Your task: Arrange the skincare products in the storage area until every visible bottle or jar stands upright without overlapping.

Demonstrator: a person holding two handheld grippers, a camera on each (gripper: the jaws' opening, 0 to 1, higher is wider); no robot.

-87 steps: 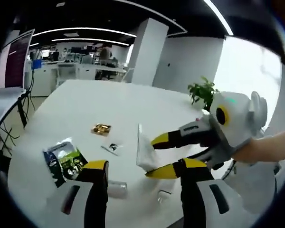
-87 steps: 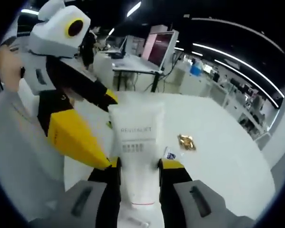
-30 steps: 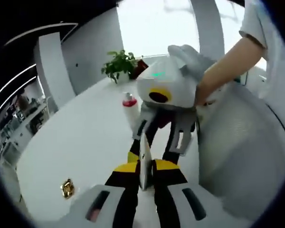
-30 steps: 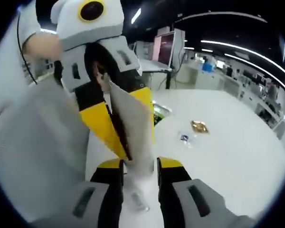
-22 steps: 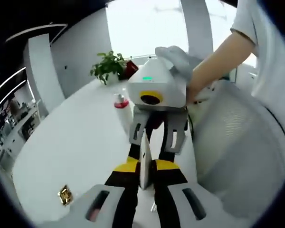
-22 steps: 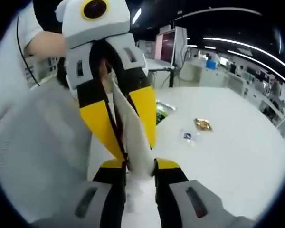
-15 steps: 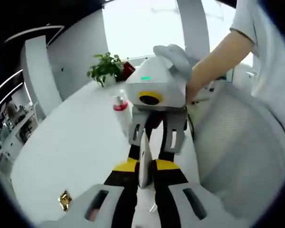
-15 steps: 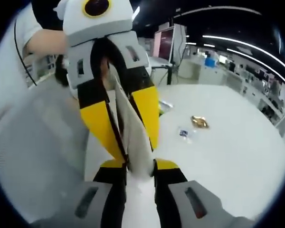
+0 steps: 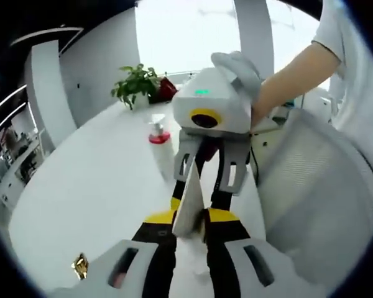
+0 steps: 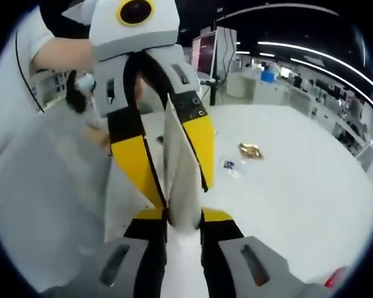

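above table [image 9: 93,186], claws [image 9: 189,218] facing, gripping tube [image 9: 188,205]

Both views face each other closely, sharing the white tube [image 9: 188,205].

From the left gripper [image 9: 189,218], the right gripper [image 9: 208,133] blocks 12 o'clock, both clamped on the tube [image 9: 188,208]. A pump bottle [image 9: 161,149] stands at 11 o'clock; a mesh chair [image 9: 317,205] crowds 3 o'clock. Bare table [image 9: 81,192] lies open toward 9 o'clock, bar a gold wrapper [image 9: 79,265].
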